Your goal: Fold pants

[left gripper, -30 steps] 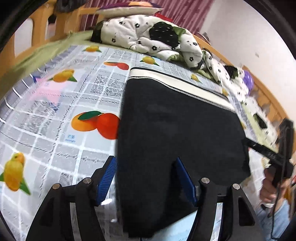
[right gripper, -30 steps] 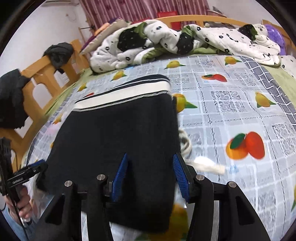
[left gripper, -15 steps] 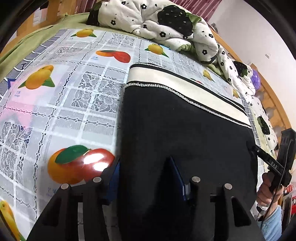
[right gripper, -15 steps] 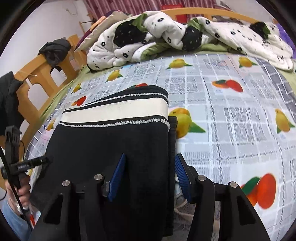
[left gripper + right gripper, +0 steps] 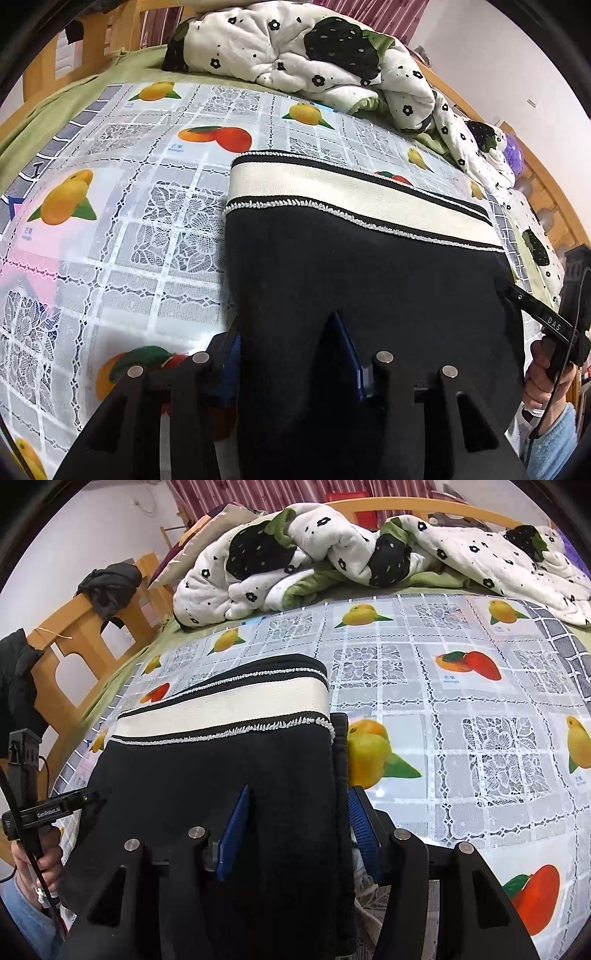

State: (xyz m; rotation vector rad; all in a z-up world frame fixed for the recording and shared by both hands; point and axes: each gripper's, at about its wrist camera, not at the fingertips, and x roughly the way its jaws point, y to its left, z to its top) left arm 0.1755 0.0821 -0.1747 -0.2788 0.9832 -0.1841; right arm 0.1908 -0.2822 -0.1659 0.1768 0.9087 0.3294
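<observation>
Your left gripper (image 5: 291, 354) pinches the near left edge of the black pants (image 5: 369, 280), folded on the fruit-print cloth (image 5: 122, 236). Your right gripper (image 5: 299, 827) straddles the right edge, apparently clamped too. Only the right view shows a lower layer jutting past the white waistband (image 5: 229, 709), and the dark jacket (image 5: 110, 583) on the bed frame.
</observation>
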